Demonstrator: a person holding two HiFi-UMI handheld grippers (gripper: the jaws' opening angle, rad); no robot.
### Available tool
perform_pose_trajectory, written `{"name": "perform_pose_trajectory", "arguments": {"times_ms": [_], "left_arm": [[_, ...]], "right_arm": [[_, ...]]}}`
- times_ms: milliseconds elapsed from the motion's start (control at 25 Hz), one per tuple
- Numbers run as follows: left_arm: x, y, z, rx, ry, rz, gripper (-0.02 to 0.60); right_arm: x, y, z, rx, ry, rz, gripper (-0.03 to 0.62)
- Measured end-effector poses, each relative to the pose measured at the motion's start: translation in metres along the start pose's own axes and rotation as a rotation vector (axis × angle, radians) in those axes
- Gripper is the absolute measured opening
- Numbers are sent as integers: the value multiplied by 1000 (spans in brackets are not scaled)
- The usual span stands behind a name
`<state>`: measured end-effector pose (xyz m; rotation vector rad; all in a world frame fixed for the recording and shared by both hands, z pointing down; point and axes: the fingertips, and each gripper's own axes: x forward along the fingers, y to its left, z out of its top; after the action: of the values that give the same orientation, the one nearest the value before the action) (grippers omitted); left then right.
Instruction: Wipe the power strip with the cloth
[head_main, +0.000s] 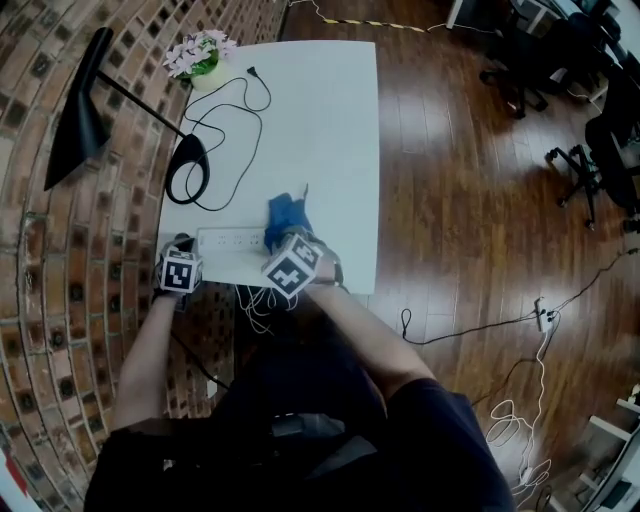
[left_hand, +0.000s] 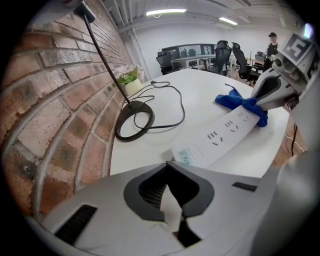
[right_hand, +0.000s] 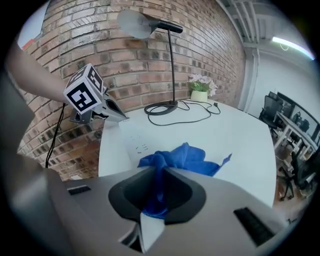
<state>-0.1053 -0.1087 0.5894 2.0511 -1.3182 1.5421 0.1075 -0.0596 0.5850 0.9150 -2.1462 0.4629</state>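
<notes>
right gripper (right_hand: 158, 175) pinches cloth (right_hand: 187, 157) | left gripper (left_hand: 167, 167) fingers together (empty) | power strip (left_hand: 220, 137) end covered

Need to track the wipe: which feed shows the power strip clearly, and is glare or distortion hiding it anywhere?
Head view: strong fisheye bends the brick wall, and the white power strip nearly washes into the bright table. Left gripper view: strip crisp, sockets readable, dark vignette at the corners. Right gripper view: blue cloth sharp, strip pale and faint behind it.

Blue cloth (head_main: 287, 214) on white power strip (head_main: 226, 240)
</notes>
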Motion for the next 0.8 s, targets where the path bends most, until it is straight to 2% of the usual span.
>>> {"name": "perform_pose_trajectory", "arguments": {"times_ms": [200,400,520,680,800], "left_arm": [[-4,-13,8,17,-76,-92,5],[-1,-11,16,120,-162,-155,3],[-18,-10,10,126,-184,-219,5],[-12,-21,19,179,-242,-238,6],[-10,-23,27,153,-284,-262,6]], "right_arm": [[-3,-1,9,8,29,-55,31],[0,0,22,96,49,-130,31],[10,18,34,111,54,-146,31],[15,15,27,101,97,-215,31],[13,9,25,119,109,-262,31]]}}
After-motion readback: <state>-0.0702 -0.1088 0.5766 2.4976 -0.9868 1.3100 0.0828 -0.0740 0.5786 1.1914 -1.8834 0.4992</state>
